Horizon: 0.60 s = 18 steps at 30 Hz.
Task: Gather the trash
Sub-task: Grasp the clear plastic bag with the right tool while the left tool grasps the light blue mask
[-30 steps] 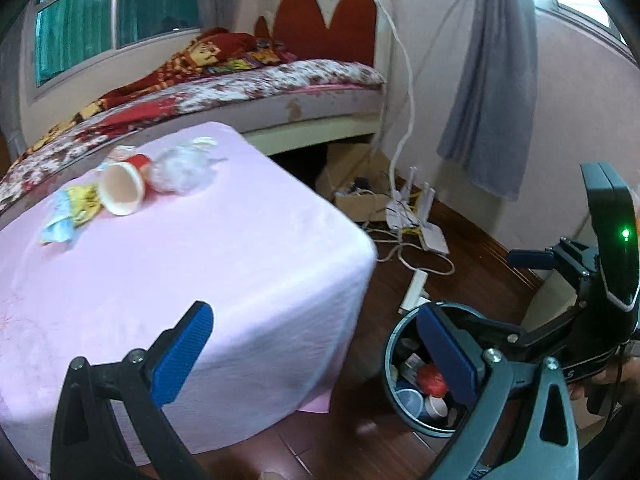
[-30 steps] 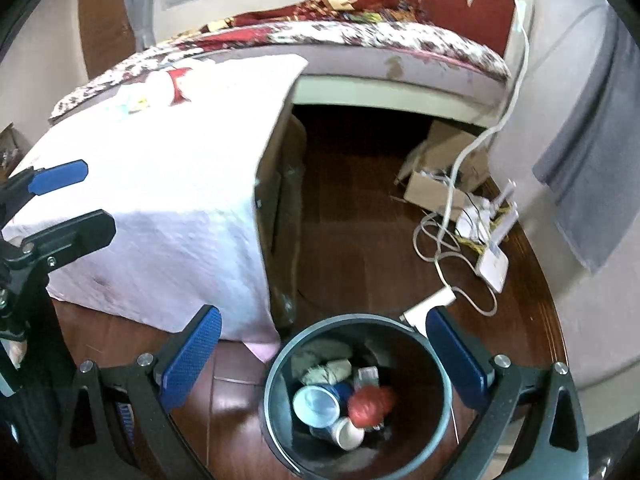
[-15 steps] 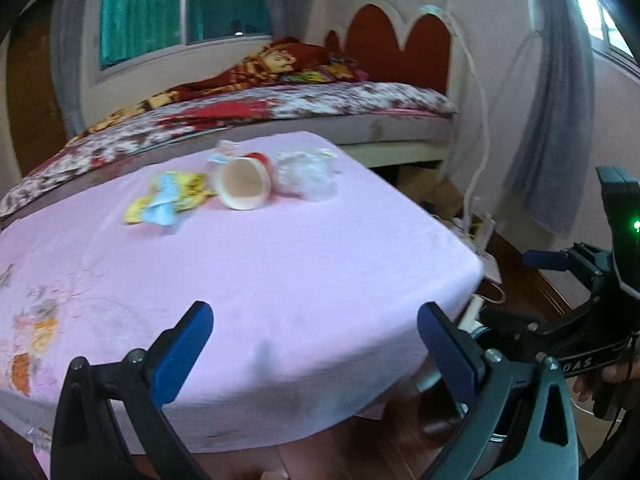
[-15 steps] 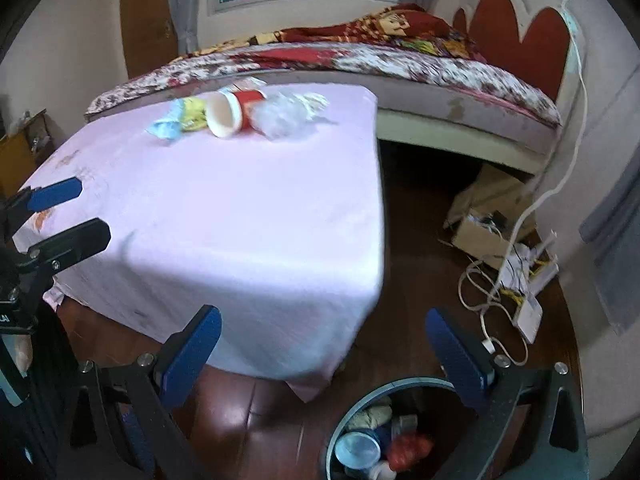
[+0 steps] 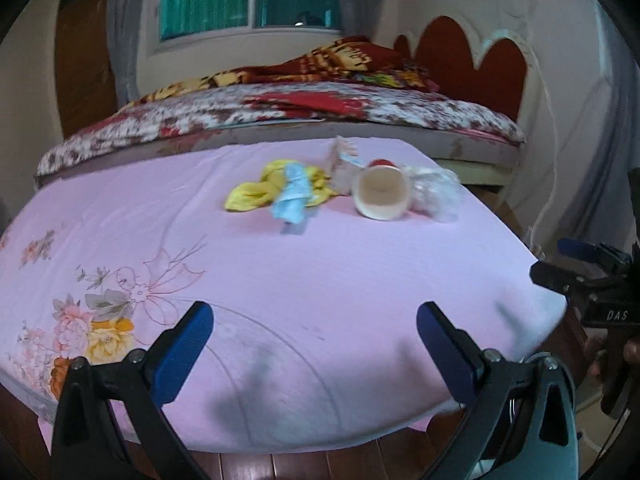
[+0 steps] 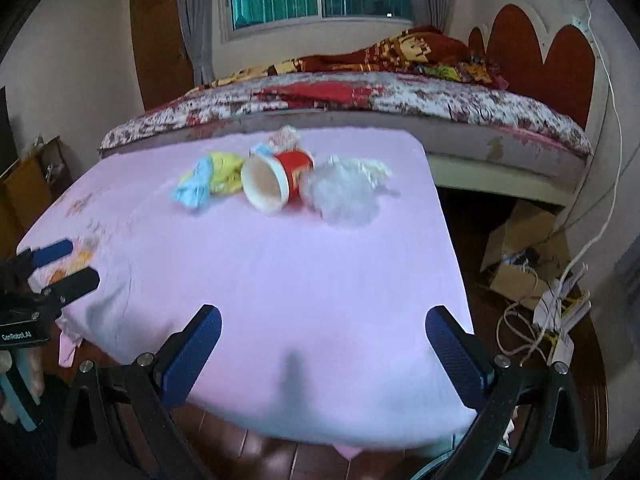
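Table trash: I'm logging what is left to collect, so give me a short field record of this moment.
surface: table in pink cloth
trash left: red paper cup on its side, clear plastic bag, yellow wrapper, blue wrapper
grouping: clustered at the far end
left gripper: open, empty
right gripper: open, empty
bin: rim only

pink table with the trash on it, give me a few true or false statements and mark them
1. The paper cup lies on its side, its mouth toward the cameras. True.
2. The right gripper is shut on the cup. False: its jaws are open and empty, near the table's front edge.
3. A crumpled clear plastic bag lies right of the cup. True.
4. The yellow wrapper lies on the floor. False: it lies on the pink tablecloth, left of the cup.
5. The left gripper is open. True.
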### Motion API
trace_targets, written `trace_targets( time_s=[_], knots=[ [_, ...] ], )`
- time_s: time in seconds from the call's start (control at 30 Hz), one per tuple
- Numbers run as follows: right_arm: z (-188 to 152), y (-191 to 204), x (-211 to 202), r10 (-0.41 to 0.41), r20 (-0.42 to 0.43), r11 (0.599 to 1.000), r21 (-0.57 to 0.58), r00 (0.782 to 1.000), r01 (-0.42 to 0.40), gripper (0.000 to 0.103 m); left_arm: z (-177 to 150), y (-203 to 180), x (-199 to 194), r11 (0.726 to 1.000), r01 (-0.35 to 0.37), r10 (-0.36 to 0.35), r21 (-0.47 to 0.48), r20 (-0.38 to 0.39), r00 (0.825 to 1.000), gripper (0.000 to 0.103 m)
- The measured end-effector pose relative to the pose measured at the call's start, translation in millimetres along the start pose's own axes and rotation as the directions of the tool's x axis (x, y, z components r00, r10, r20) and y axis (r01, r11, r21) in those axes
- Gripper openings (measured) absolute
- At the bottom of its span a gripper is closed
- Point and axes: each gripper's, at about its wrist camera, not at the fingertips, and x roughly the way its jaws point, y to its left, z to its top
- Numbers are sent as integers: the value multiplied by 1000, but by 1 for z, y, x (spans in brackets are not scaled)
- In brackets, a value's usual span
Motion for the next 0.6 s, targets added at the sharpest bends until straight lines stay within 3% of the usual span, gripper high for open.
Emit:
trace_targets(
  time_s=[0.4, 0.5, 0.6],
  knots=[
    [54, -10, 84, -52, -52, 998, 24, 997, 54, 102, 47, 16, 71, 1000, 0, 0, -11, -9, 1000, 83],
    [61, -18, 104, -42, -61, 998, 35, 997, 44, 91, 54, 16, 91, 1000, 12, -12, -25, -23, 1000, 80],
    [69, -22, 118, -21, -66, 998, 49, 998, 24, 90, 59, 16, 108, 999, 17, -19, -39, -39, 999, 80]
  ],
)
